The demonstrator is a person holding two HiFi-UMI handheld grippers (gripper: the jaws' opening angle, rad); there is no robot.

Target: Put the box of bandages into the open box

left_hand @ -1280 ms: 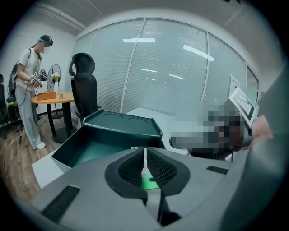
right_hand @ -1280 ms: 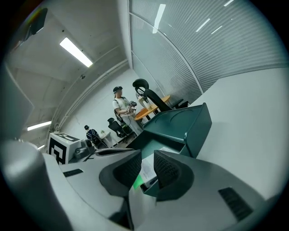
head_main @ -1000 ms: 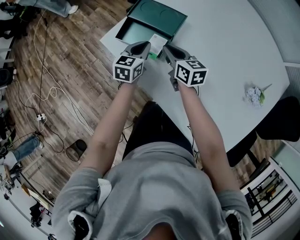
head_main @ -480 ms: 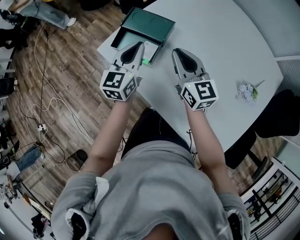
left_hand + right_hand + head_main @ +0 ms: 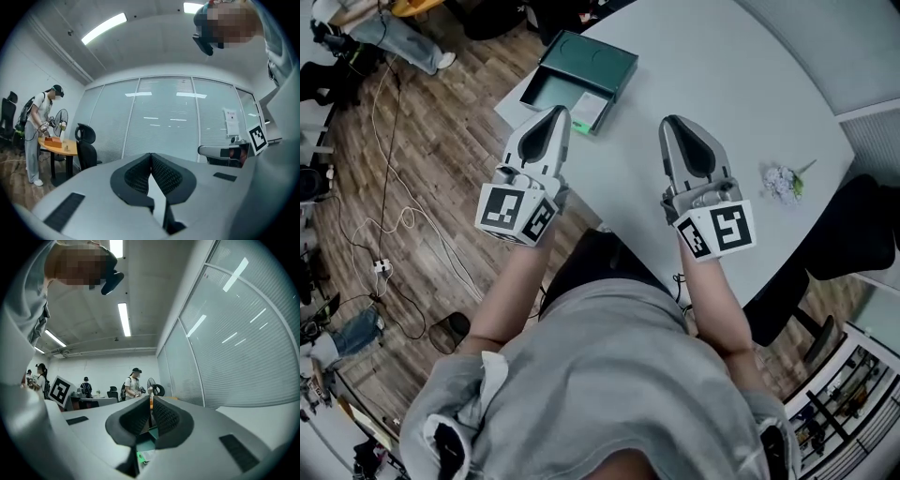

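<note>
In the box [image 5: 546, 94], at its right end: the bandages [image 5: 588, 111], lying flat just beside the lid [image 5: 591, 58]. In the head view, just right of the left gripper [image 5: 555, 112] tips and well left of the right gripper [image 5: 673, 122]; touching neither.

Left gripper: jaws pressed together, nothing held, aimed out across the room in its own view. Right gripper: jaws drawn in to a thin slit, nothing between them, hanging over bare table [image 5: 741, 84]. In the right gripper view, low beneath the jaws, a strip of the green box and a corner of the bandages. Both grippers raised clear of the tabletop, side by side, well apart from each other.

Box close to the table's left corner, one long side near the edge above the wood floor [image 5: 422, 150]; little margin on that side. Wide bare surface to the right of the box and beyond it. Small flower sprig [image 5: 783, 180] near the right edge, well apart from both grippers. Dark chair [image 5: 862, 234] past that edge. Cables [image 5: 394, 202] loose on the floor at left, away from the table.
</note>
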